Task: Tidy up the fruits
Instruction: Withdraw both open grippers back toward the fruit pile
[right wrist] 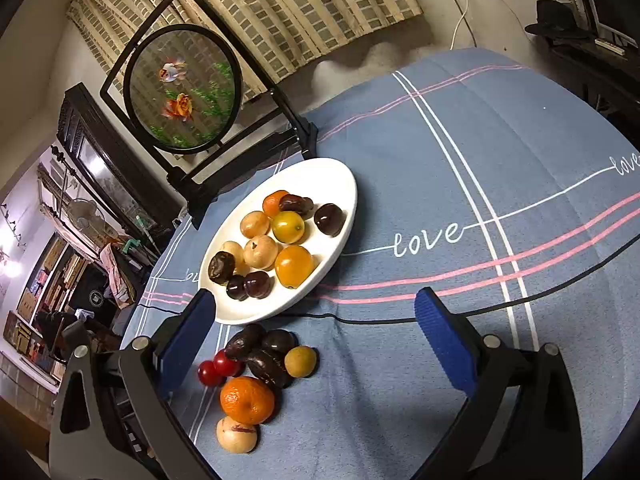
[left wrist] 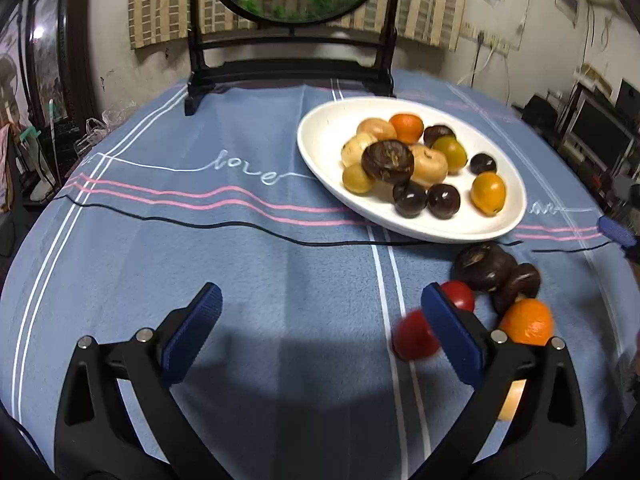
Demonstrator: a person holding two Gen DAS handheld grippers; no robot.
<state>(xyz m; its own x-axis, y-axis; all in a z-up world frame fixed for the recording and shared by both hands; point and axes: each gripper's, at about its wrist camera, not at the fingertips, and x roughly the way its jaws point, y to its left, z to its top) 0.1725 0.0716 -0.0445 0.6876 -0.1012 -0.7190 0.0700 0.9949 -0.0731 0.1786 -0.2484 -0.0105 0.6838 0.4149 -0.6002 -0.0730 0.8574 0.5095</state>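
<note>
Wide-open and empty, the left gripper (left wrist: 320,312) has two red tomatoes (left wrist: 414,340) touching its right finger, outside the jaws, closer than the plate (left wrist: 320,128).

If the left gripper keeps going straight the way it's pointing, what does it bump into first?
Probably just the blue tablecloth. The left gripper is open with nothing between its fingers and aims at bare cloth; the red tomatoes lie by its right finger and the plate farther right.
</note>
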